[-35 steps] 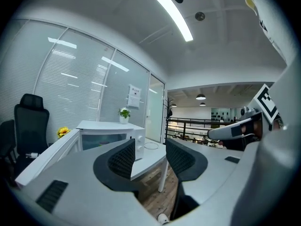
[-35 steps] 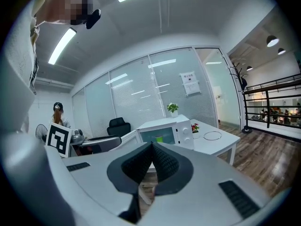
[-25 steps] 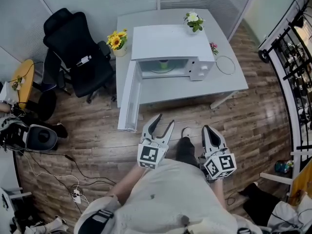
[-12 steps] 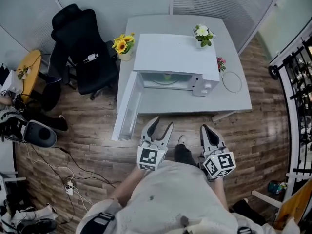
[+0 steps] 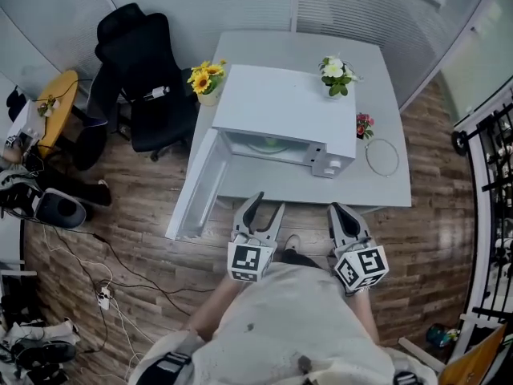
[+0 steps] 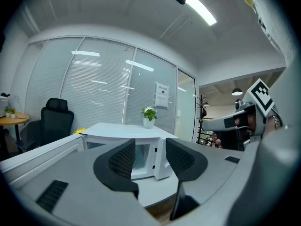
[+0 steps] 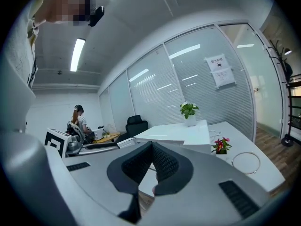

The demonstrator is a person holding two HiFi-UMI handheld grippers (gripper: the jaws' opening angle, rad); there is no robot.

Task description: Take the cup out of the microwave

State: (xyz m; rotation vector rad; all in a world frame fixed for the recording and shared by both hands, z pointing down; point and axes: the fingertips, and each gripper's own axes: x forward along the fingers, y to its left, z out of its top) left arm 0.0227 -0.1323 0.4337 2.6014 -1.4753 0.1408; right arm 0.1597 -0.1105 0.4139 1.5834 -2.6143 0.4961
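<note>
A white microwave [image 5: 280, 107] stands on the grey table [image 5: 385, 191], its door [image 5: 196, 184] swung open to the left. In the cavity lies a pale green shape [image 5: 268, 143]; I cannot tell whether it is the cup. My left gripper [image 5: 267, 203] is open and empty, held just short of the table's front edge. Through its jaws the microwave [image 6: 146, 157] shows ahead, beyond my left gripper [image 6: 149, 155]. My right gripper [image 5: 340, 214] is shut on nothing, level with the left one. In its own view my right gripper [image 7: 151, 163] has its pads together.
A black office chair [image 5: 140, 62] stands left of the table. Sunflowers [image 5: 206, 77], a white-flowered plant [image 5: 337, 70], small pink flowers [image 5: 365, 124] and a cable ring [image 5: 383, 157] stand around the microwave. Cables [image 5: 104, 291] lie on the wooden floor. A person [image 7: 77, 119] sits far off.
Both grippers have moved forward with the person, and the table and microwave now lie closer to them. The left jaws stay open and the right jaws stay shut.
</note>
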